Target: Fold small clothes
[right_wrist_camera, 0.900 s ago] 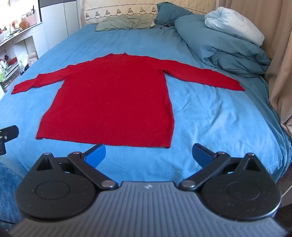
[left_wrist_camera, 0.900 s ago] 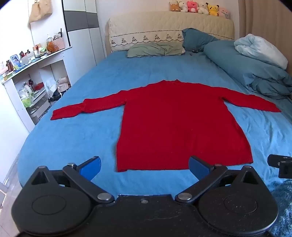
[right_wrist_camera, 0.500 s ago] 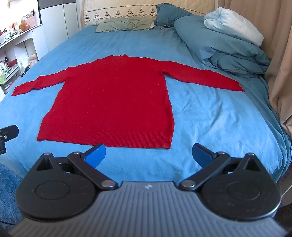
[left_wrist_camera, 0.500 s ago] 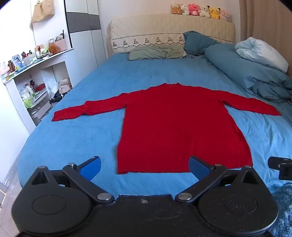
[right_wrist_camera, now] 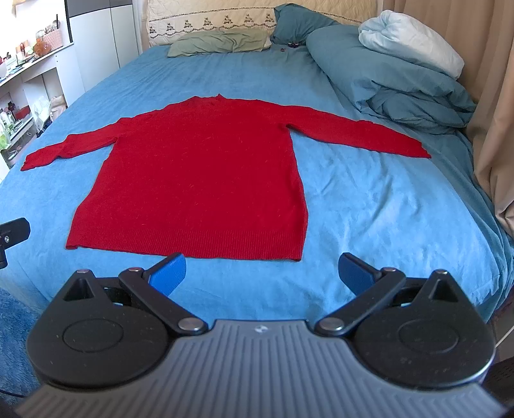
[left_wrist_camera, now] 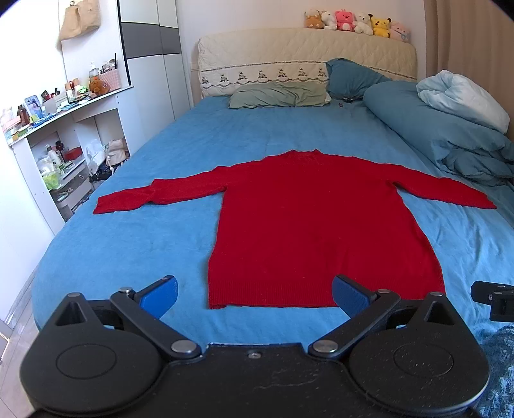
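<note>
A red long-sleeved sweater (left_wrist_camera: 321,225) lies flat on the blue bed sheet (left_wrist_camera: 128,244), both sleeves spread out sideways and the hem nearest me. It also shows in the right wrist view (right_wrist_camera: 205,180). My left gripper (left_wrist_camera: 255,294) is open and empty, hovering just short of the hem's left half. My right gripper (right_wrist_camera: 261,271) is open and empty, just short of the hem's right half. Neither touches the sweater. The right gripper's edge shows in the left wrist view (left_wrist_camera: 494,297).
A rolled blue duvet with a white pillow (left_wrist_camera: 449,122) lies along the bed's right side. Pillows (left_wrist_camera: 279,95) and a padded headboard with plush toys (left_wrist_camera: 353,21) are at the far end. White cluttered shelves (left_wrist_camera: 54,141) stand left of the bed. A curtain (right_wrist_camera: 494,96) hangs right.
Both grippers have tilted slightly, so the sweater sits a little lower in the left view and the hem nearer the fingers in the right view. Both stay open.
</note>
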A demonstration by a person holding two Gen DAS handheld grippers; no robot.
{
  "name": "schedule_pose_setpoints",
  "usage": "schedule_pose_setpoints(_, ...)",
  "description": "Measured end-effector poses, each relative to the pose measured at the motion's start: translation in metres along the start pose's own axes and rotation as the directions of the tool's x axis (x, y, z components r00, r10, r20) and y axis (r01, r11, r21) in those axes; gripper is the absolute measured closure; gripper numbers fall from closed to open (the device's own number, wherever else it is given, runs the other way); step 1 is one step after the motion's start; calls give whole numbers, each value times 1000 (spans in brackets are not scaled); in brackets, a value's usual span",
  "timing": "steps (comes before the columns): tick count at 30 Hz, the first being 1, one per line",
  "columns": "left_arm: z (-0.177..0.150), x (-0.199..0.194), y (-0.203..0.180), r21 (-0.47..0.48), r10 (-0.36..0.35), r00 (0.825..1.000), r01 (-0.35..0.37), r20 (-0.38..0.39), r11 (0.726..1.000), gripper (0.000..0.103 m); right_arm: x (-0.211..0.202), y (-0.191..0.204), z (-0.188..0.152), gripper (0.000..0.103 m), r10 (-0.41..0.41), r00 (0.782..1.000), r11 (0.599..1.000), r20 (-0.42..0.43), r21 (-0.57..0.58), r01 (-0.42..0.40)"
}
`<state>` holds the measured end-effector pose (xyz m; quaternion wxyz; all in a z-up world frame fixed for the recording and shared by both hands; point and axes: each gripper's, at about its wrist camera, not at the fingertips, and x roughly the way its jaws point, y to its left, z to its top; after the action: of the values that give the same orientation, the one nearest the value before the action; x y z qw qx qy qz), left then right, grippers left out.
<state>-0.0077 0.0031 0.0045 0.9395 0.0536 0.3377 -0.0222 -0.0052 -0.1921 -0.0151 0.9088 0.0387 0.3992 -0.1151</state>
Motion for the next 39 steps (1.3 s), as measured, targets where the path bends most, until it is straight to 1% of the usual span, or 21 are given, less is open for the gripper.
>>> schedule_pose_setpoints(4,0,-1,0,-2,-1,1000,1,3,1000,0,-3,3,5,0,0,1000,1000,-2,-3,0)
schedule_pose_setpoints(5,0,-1,0,-3,-1,1000,1,4,1000,0,-1,1,-2,0,2,1000,1000,2,2,-2)
schedule_pose_setpoints(39,3,-5,2,-10,1,1000,-1,17,1000,0,-1,10,-1,0,12,1000,1000,7,2,-13)
